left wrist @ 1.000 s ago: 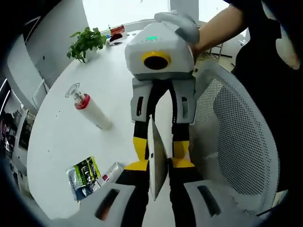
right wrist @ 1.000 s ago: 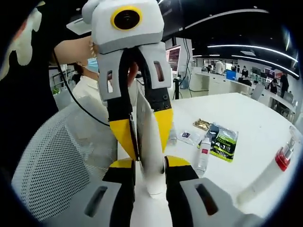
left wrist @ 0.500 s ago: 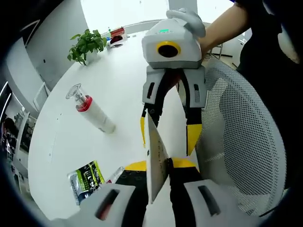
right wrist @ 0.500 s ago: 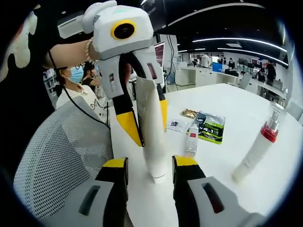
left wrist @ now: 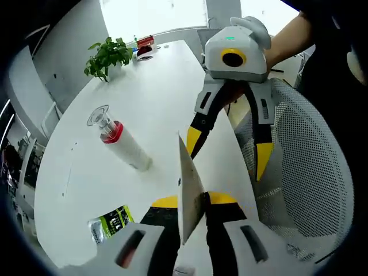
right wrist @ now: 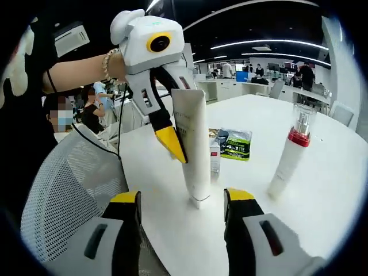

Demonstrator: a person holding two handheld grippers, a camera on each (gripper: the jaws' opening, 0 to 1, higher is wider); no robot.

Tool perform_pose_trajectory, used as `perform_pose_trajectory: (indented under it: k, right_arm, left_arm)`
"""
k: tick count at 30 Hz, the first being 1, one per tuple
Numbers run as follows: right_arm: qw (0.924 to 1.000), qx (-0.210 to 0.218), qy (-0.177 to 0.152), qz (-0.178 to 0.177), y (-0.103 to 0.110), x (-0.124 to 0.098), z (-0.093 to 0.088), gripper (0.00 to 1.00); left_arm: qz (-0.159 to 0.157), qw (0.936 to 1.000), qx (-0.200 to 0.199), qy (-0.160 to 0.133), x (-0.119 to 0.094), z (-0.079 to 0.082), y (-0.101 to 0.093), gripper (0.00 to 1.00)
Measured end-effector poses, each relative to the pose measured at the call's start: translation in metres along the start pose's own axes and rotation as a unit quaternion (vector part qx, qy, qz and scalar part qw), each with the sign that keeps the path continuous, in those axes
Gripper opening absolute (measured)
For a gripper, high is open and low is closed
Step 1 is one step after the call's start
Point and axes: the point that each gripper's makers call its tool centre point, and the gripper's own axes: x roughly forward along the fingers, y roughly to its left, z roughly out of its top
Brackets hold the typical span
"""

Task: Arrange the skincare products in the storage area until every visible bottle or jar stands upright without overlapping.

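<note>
White tabletop point(right wrist: 322, 207) runs wide and mostly bare, its near edge just beside a mesh office chair point(right wrist: 63, 190) in the right gripper view. Across the table in the left gripper view, a potted plant point(left wrist: 106, 54) sits near the far edge, with open surface between it and the products.

At the near edge a white tube point(right wrist: 194, 146) stands upright on its cap, long axis vertical, flat crimped end up. The left gripper point(left wrist: 188, 202) is clamped on the tube's upper part, its yellow tips pressing both faces. The right gripper point(right wrist: 181, 198) has its jaws spread wide apart on either side of the tube's base, touching nothing.

Well apart from the tube, a white pump bottle with a red collar point(right wrist: 292, 152) stands upright under a clear cap. Behind the tube, a small bottle point(right wrist: 214, 156) stands beside a green sachet point(right wrist: 234, 144) lying flat.
</note>
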Motion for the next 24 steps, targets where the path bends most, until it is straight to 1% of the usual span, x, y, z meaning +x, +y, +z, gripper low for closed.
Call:
perform_pose_trajectory:
  k: [3,10,14,24]
  right_arm:
    - [0.9999,0.012,-0.005,-0.010,-0.003,-0.003,0.001,0.63]
    - [0.9993,0.024,-0.005,-0.029,-0.008,-0.010,-0.003,0.68]
    - [0.9986,0.031,-0.003,-0.042,-0.011,-0.014,-0.006,0.75]
    - [0.9959,0.055,-0.006,-0.072,-0.024,-0.027,-0.015,0.77]
  left_arm:
    - [0.000,1.0000,0.005,-0.001,0.002,0.002,0.007,0.19]
    - [0.000,1.0000,0.006,-0.007,0.009,0.008,0.024,0.19]
    - [0.001,0.9999,0.006,-0.009,0.011,0.008,0.035,0.19]
    - [0.006,0.9999,0.006,-0.015,0.018,0.010,0.058,0.20]
